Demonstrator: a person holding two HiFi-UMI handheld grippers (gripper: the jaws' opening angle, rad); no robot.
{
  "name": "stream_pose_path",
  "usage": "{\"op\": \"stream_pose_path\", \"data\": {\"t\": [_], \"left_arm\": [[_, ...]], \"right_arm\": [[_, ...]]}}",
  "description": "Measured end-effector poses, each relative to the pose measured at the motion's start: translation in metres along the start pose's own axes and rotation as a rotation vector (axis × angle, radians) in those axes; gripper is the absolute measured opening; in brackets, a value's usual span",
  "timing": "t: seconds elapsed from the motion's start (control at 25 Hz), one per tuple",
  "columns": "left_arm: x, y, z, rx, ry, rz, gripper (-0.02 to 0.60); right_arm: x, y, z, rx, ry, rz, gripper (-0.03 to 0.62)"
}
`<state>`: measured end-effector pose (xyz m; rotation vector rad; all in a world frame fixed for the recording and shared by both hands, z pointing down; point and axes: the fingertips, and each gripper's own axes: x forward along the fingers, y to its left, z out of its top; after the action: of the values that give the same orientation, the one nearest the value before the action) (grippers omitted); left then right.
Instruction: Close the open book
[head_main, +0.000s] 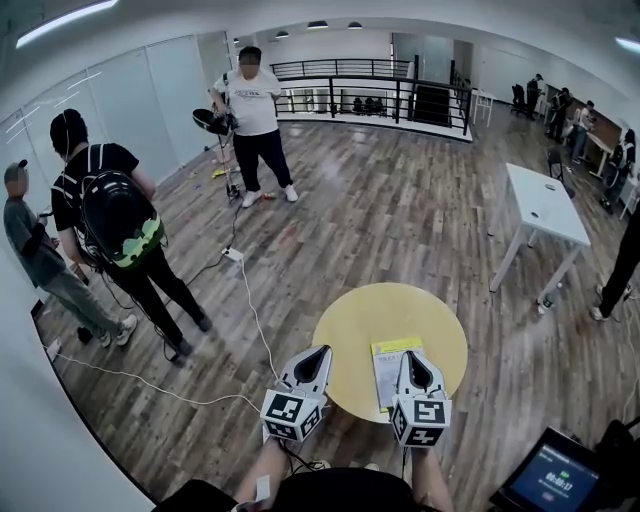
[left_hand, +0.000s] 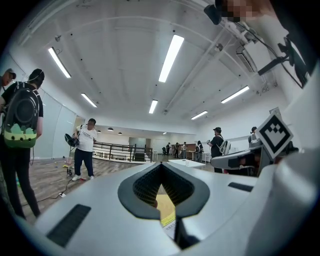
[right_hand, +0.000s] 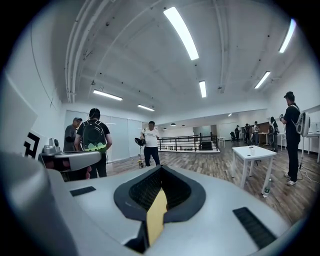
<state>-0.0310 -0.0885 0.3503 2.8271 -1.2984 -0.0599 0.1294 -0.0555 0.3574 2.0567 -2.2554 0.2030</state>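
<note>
The book (head_main: 386, 371) lies flat on the near right part of the round yellow table (head_main: 355, 318). Its long axis runs away from the person, almost straight up the head view and leaning slightly left at the far end. That far end carries a yellow-green band, with a white cover below it. It shows as one narrow rectangle, with no spread of pages visible.

The right tool (head_main: 414, 353) hangs over the book's right edge and hides its near right corner. Its jaws are pressed together with nothing between them. The left tool (head_main: 322, 350) is over the table's near left edge, well apart from the book, and its jaws also meet at the tips and are empty.

Beyond the table, on the wooden floor (head_main: 380, 215), stands a white table (head_main: 545, 205).
</note>
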Motion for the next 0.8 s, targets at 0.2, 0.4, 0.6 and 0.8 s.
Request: {"op": "stream_pose_path", "data": {"t": [0.2, 0.4, 0.6, 0.8], "left_arm": [[0.0026, -0.0002, 0.0043, 0.003, -0.015, -0.003, -0.002], [0.0018, -0.0027, 0.0037, 0.002, -0.009, -0.012, -0.002], [0.0005, -0.0007, 0.0051, 0.004, -0.009, -0.010, -0.002], [0.0006, 0.0004, 0.0060, 0.006, -0.011, -0.008, -0.002]], "right_arm": [[0.0019, 0.0016, 0.0000, 0.003, 0.001, 0.016, 0.003], [0.0002, 0.0041, 0.0029, -0.013, -0.009, 0.022, 0.003], [0.0005, 0.0081, 0.0044, -0.026, -0.017, 0.031, 0.003], [0.0012, 0.0078, 0.0035, -0.030, -0.015, 0.030, 0.003]]}}
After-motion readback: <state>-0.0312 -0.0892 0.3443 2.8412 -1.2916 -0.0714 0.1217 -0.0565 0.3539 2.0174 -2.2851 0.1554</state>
